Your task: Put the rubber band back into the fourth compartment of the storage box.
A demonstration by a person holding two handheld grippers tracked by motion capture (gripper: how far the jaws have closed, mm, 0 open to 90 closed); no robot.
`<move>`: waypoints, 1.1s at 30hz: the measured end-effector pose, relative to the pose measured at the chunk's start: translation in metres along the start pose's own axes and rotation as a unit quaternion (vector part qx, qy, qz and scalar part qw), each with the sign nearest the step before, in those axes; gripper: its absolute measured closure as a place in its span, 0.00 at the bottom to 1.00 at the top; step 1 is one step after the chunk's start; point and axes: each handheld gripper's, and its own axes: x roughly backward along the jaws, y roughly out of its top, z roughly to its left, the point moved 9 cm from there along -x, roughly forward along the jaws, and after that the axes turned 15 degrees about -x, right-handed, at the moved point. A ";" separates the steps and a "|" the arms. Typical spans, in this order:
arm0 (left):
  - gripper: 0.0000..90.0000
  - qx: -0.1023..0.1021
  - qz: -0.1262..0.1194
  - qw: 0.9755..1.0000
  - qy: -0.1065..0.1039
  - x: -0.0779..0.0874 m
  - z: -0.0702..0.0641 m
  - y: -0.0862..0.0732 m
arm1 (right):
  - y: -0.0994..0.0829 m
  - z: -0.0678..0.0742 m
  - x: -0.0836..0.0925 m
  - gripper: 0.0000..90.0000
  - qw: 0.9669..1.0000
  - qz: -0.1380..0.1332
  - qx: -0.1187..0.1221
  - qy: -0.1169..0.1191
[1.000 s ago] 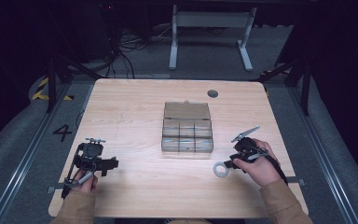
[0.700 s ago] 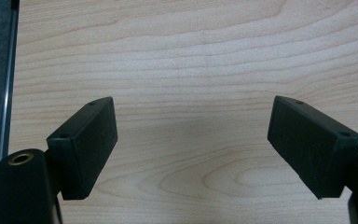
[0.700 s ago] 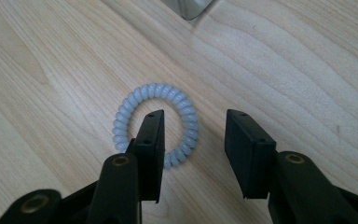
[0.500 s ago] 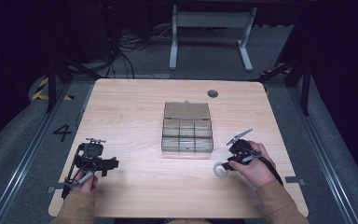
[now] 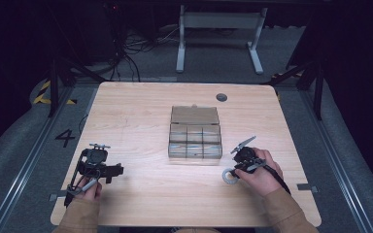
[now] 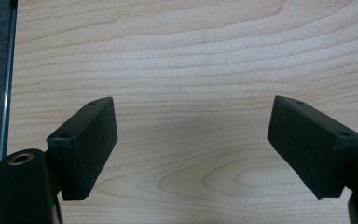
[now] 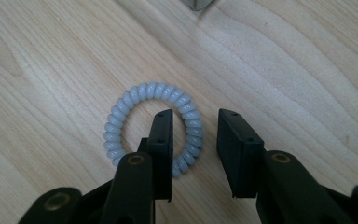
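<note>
R gripper point(image 7: 193, 140), lower centre of frame: jaws were just closing astride coil hair tie point(image 7: 153, 128) rim, no squeeze yet. L gripper point(image 6: 191, 149) wide open, empty.

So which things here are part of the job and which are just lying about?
In the job:
- hair tie, one side between the jaws of the right claw, which have just been closing
- compartment box, open beside it

Lying about:
- left claw, open over bare table
- grommet in the tabletop
</note>
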 end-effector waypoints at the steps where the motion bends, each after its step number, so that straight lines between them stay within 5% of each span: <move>1: 0.18 0.000 0.000 1.000 0.001 0.000 0.000 0.000 | 0.000 0.000 0.000 0.76 1.000 0.000 0.000 0.000; 13: 0.18 -0.001 0.003 1.000 -0.001 -0.001 0.000 -0.001 | 0.001 0.004 -0.001 0.92 1.000 0.008 0.001 -0.013; 33: 0.18 -0.003 0.004 1.000 -0.002 -0.002 0.000 0.000 | 0.003 0.001 0.011 0.93 1.000 -0.005 -0.017 -0.008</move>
